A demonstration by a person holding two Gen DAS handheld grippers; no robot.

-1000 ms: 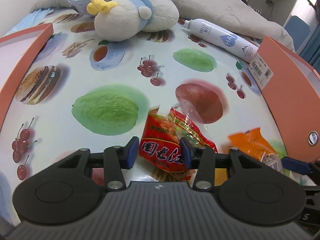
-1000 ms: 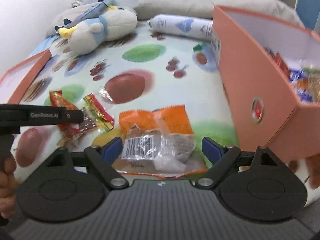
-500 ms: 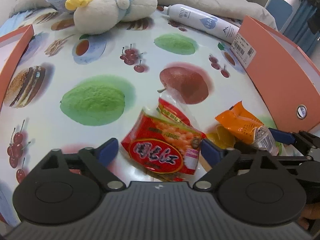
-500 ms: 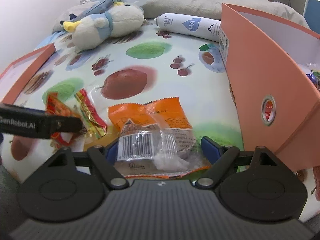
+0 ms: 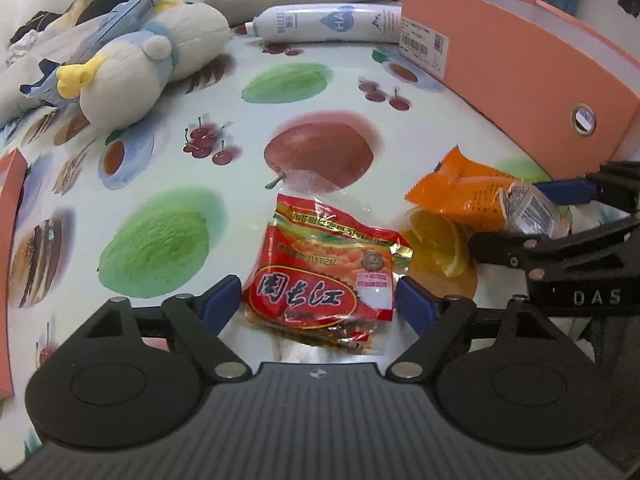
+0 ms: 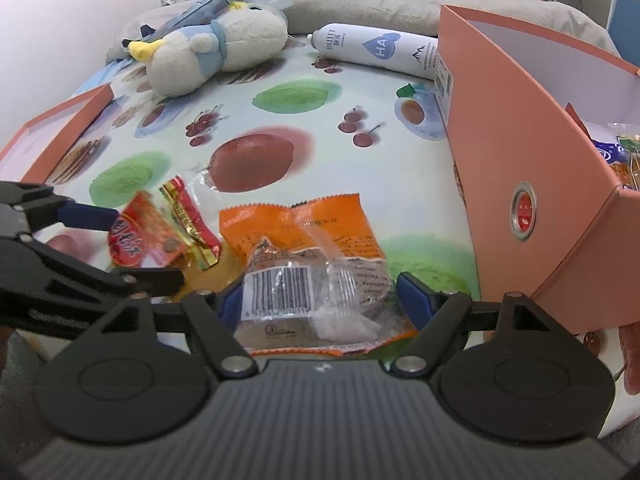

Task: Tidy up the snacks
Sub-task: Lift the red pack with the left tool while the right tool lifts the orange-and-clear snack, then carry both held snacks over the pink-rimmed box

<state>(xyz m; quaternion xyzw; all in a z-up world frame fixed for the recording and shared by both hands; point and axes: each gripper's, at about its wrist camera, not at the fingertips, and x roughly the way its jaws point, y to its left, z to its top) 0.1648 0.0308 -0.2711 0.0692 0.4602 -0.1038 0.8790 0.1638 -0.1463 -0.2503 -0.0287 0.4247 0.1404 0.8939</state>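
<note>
A red snack packet (image 5: 320,276) lies on the fruit-print cloth between the jaws of my left gripper (image 5: 318,306); the blue pads stand at its two side edges, so it looks gripped. It also shows in the right wrist view (image 6: 148,236). An orange snack packet (image 6: 316,264) with a clear barcoded end lies between the jaws of my right gripper (image 6: 320,300), pads at its sides. It also shows in the left wrist view (image 5: 480,196). The orange storage box (image 6: 532,168) stands at the right, holding several snacks.
A plush bird (image 5: 148,64) and a white bottle (image 5: 328,24) lie at the far side. An orange box lid (image 6: 52,132) lies at the left. Grey bedding lies behind. The box wall (image 5: 520,64) is close on the right.
My left gripper opened wide, turned rightward, then narrowed onto the red packet's sides. My right gripper's jaws narrowed around the orange packet.
</note>
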